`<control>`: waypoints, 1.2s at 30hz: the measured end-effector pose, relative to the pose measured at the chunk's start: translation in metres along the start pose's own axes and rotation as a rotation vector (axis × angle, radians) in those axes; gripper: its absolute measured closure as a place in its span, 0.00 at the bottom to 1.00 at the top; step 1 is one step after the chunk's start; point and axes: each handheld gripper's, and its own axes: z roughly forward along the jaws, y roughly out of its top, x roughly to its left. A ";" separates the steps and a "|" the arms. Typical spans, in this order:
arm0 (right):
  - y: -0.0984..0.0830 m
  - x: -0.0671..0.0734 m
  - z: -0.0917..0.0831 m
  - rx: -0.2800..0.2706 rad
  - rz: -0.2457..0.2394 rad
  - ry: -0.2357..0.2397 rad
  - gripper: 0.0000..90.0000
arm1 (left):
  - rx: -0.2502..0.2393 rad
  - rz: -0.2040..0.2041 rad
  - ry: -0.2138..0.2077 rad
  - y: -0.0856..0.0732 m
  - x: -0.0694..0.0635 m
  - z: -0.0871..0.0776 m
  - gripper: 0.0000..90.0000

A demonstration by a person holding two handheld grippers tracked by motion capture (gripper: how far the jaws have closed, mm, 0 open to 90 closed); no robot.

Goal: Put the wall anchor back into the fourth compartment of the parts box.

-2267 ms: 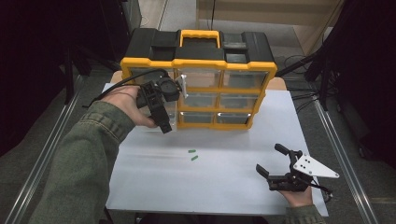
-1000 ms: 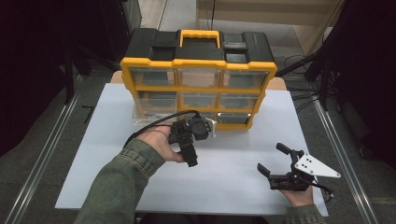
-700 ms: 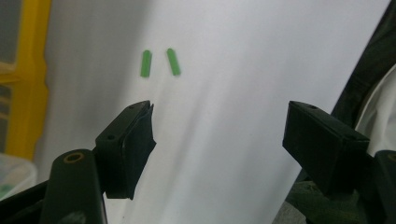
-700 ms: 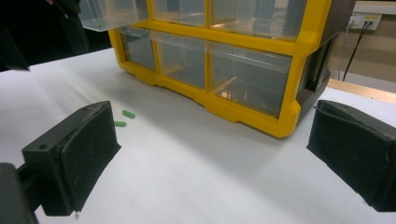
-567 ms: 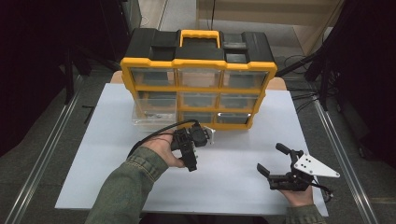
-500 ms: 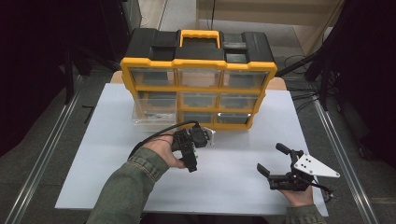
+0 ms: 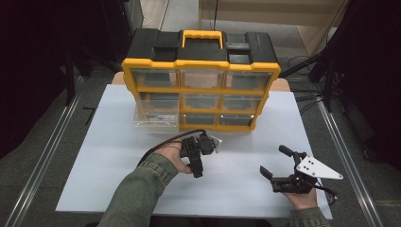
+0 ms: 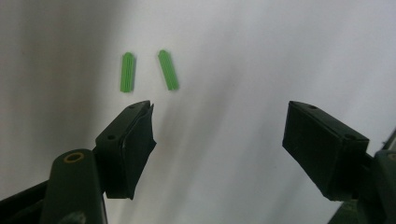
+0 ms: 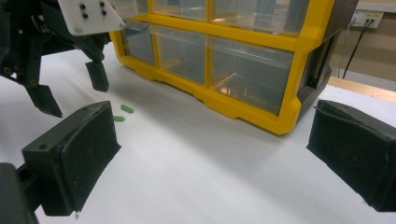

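Left gripper [image 7: 197,165]: jaws spread wide, empty, tipped down over two green wall plugs [image 8: 127,72] [image 8: 168,70] lying side by side, apart, on the white tabletop [image 7: 118,156] | right gripper [image 7: 276,172]: jaws apart, empty, near the front right | yellow-black drawer organiser [image 7: 201,90]: at the back, lower-left clear drawer [image 7: 156,113] pulled out | no readable writing

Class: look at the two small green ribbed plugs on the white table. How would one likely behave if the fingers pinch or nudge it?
Each green plug looks tiny, so probably very light. Its rounded body might roll when nudged. The ribs could aid grip.
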 end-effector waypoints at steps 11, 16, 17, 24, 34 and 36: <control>0.000 0.000 0.001 0.007 -0.010 -0.003 0.01 | 0.010 -0.029 0.012 0.008 0.005 0.020 0.28; -0.001 0.000 0.001 0.008 -0.011 0.001 0.01 | 0.014 -0.047 -0.001 0.014 0.009 0.026 0.29; -0.001 0.000 0.001 0.008 -0.012 0.002 0.01 | 0.013 -0.049 -0.012 0.014 0.011 0.027 0.32; 0.000 0.000 0.000 0.003 -0.011 0.005 0.01 | 0.009 -0.061 -0.032 0.015 0.015 0.029 0.42; -0.001 0.000 0.001 0.007 -0.009 0.007 0.02 | -0.016 -0.110 -0.060 0.015 0.026 0.030 0.51; -0.001 0.000 0.001 0.007 -0.010 0.008 0.01 | -0.017 -0.108 -0.060 0.015 0.027 0.030 0.55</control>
